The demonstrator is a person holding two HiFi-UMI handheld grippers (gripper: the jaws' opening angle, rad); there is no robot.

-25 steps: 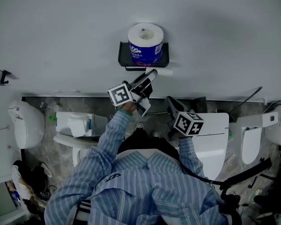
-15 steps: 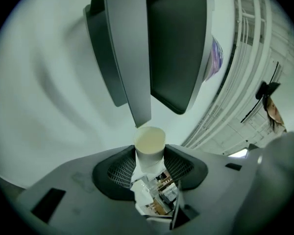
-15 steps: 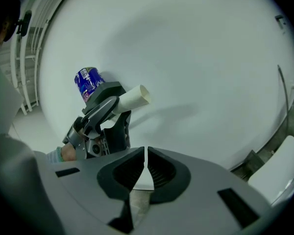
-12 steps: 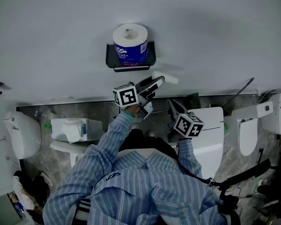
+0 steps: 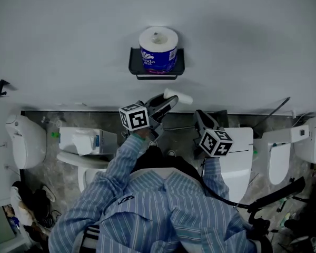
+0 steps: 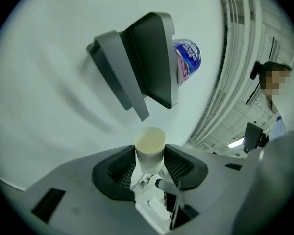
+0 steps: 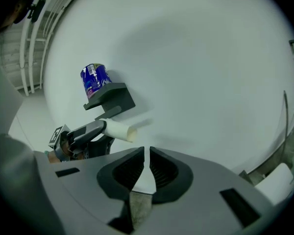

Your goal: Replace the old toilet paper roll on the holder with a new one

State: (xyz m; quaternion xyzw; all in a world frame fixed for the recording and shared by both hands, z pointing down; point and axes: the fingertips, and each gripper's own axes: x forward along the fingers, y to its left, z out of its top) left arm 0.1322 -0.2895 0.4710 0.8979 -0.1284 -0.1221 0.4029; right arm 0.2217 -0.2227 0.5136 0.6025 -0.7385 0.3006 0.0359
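Observation:
A black wall holder (image 5: 156, 70) carries a new roll in a blue wrapper (image 5: 157, 48) standing on its top shelf. My left gripper (image 5: 167, 101) is shut on a bare cardboard tube (image 5: 178, 96), which it holds just below and right of the holder, clear of it. In the left gripper view the tube (image 6: 149, 144) stands up between the pads (image 6: 178, 164), with the holder (image 6: 143, 62) and the wrapped roll (image 6: 187, 60) above. My right gripper (image 5: 201, 118) is lower right, shut and empty; its view shows the tube (image 7: 118, 129), holder (image 7: 110, 97) and roll (image 7: 94, 79).
The pale wall (image 5: 242, 41) fills the upper view. Below it, a tissue box (image 5: 84, 140) lies on a toilet tank at the left, and a white tank (image 5: 237, 152) stands at the right. Another toilet (image 5: 26, 141) is far left. A person (image 6: 277, 126) stands behind.
My left gripper has carried the cardboard tube from right under the holder down and away from it. The right gripper shifted slightly and stayed shut.

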